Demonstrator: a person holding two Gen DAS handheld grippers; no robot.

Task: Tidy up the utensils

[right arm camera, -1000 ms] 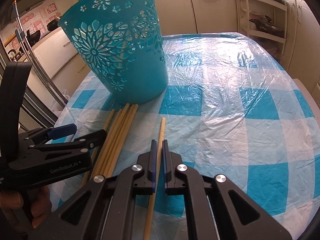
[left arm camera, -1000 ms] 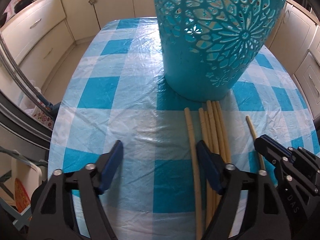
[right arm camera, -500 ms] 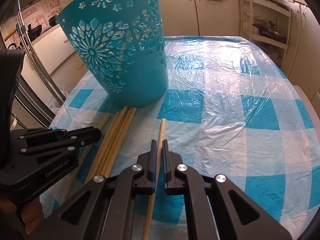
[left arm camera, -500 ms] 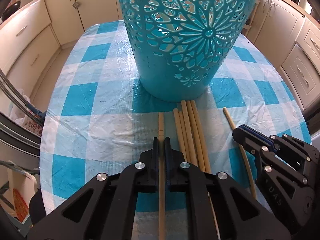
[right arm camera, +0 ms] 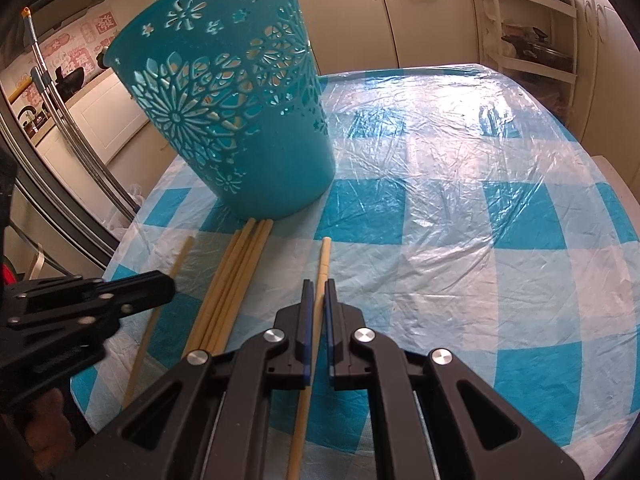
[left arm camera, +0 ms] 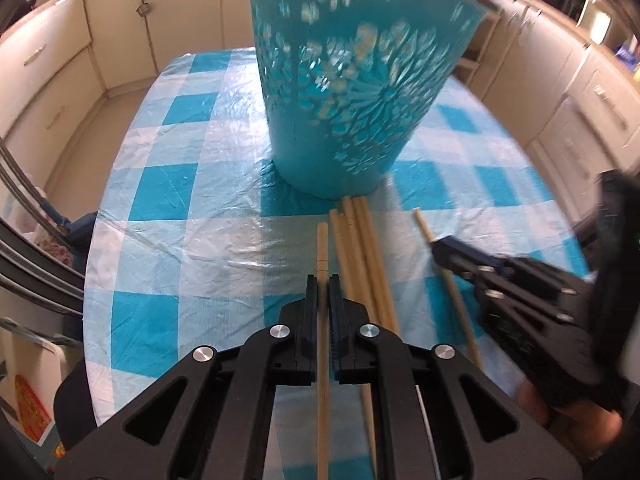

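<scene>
Both grippers have lifted since the earlier frames. Left gripper [left arm camera: 322, 288] pinches one chopstick [left arm camera: 322, 256]; right gripper [right arm camera: 316, 292] pinches another chopstick [right arm camera: 323, 260]. Loose chopsticks [right arm camera: 236, 276] lie between them, tips at the teal basket [right arm camera: 240, 120]. Checked tablecloth [right arm camera: 460, 240] stretches open rightward to its edge.

Black left gripper [left arm camera: 322, 292], silver screws, blue-lined jaws; right gripper [right arm camera: 317, 296] alike
</scene>
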